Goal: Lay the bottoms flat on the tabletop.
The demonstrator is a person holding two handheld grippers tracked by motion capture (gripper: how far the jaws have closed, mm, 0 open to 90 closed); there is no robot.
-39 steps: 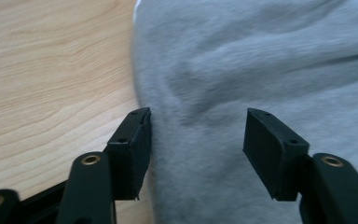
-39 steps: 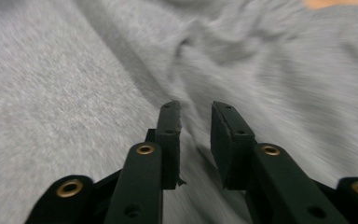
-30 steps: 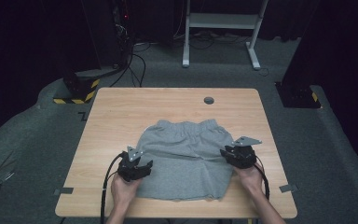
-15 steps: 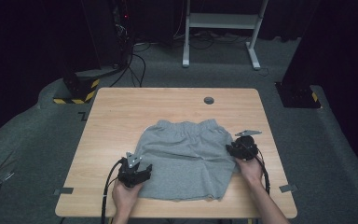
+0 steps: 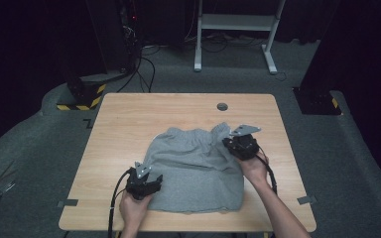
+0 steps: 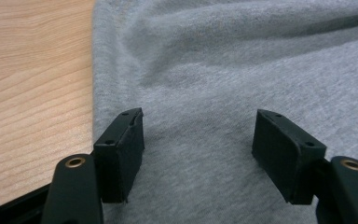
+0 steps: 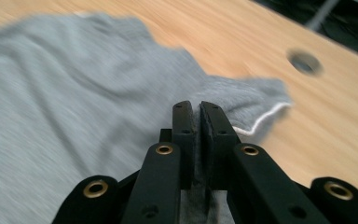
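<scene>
- The table (image 5: 129, 124) carries the work on its near half; its far half is bare wood apart from a round cable hole (image 5: 222, 106), so there is plenty of room to carry cloth forward or across; dark floor drops away on all four sides, and the near edge lies just beyond the hem.
- The grey shorts (image 5: 193, 168) lie flat, waistband towards the far side and legs towards the person, between the two hands; I judge they are being folded, since the right waistband corner (image 7: 261, 105) is lifted and curling inward while the rest lies still.
- The right hand-held gripper (image 5: 238, 145) sits at that far right corner; its jaws have just been closing and now stand pinched together with a fold of grey cloth between them, the white-stitched edge poking out just beyond.
- The left hand-held gripper (image 6: 198, 140) rests low at the near left edge of the shorts, jaws wide apart with cloth beneath and nothing gripped; it looks placed to pin or pick up that side; bare wood lies just to its left.
</scene>
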